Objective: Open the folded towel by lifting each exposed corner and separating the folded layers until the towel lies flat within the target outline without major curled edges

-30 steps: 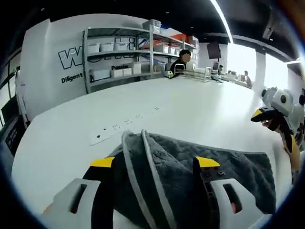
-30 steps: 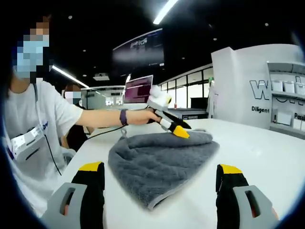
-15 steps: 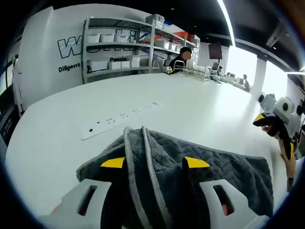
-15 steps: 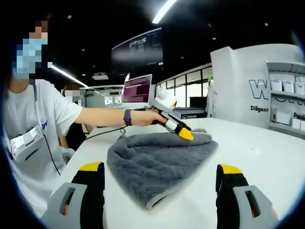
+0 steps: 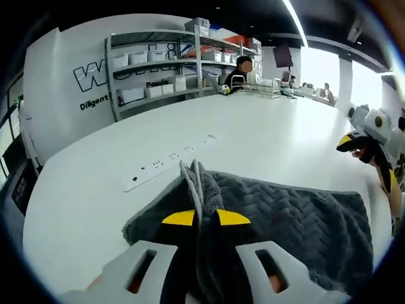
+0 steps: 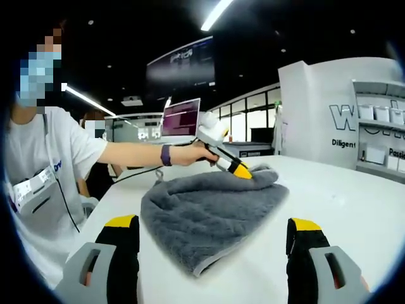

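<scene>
A grey folded towel [image 5: 297, 221] with a pale hem lies on the white table [image 5: 253, 136]. My left gripper [image 5: 206, 218] is shut on a raised, bunched corner of the towel [image 5: 197, 180]. In the right gripper view the same towel [image 6: 205, 212] lies ahead, and the left gripper [image 6: 242, 171] pinches its far edge, held by a person's hand [image 6: 193, 154]. My right gripper [image 6: 215, 225] stands open, close to the towel's near pointed corner, nothing between its jaws. The right gripper [image 5: 367, 149] shows at the right edge of the left gripper view.
A white power strip [image 5: 168, 163] lies on the table beyond the towel. Metal shelves [image 5: 164, 69] with boxes stand against the far wall. A person [image 5: 239, 71] sits at the table's far end. The person [image 6: 44, 171] holding the grippers stands at the left.
My left jaws have come together onto the towel's corner, bunching it upward. The right gripper has stayed open and still.
</scene>
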Demonstrator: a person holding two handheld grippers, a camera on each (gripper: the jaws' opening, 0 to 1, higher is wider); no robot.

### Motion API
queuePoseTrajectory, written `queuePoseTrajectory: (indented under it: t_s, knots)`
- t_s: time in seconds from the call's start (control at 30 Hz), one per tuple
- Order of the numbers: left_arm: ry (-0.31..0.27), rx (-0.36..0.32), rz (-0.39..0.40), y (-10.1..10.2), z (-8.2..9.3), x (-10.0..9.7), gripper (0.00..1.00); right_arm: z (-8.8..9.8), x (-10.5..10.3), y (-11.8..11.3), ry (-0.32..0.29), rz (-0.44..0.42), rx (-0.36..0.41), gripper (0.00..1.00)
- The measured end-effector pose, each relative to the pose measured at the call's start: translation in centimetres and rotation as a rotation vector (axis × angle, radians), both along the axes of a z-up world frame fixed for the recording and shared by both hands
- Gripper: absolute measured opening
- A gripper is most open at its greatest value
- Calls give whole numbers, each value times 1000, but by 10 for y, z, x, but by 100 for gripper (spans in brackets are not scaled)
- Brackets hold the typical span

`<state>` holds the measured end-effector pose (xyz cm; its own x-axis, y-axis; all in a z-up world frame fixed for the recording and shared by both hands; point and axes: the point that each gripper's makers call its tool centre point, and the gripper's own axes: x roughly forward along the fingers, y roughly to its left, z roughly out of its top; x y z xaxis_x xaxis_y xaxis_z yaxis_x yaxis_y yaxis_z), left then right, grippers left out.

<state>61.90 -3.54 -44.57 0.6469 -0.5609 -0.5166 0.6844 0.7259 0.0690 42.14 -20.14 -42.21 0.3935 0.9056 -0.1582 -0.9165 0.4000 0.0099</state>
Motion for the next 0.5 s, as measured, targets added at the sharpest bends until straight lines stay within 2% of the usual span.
queuePoseTrajectory:
  t_s: [0.23, 0.4, 0.47, 0.5]
  knots:
    - [-102, 74, 56, 20, 13, 1, 8, -2, 1, 0, 1, 1, -6, 98]
    - [-140, 101, 104, 39, 19, -1, 8, -2, 1, 0, 2, 1, -7, 98]
    - [-158, 160, 128, 52, 17, -3, 8, -3, 2, 0, 4, 2, -8, 98]
    - [-166, 168, 132, 55, 17, -4, 8, -4, 2, 0, 5, 2, -10, 98]
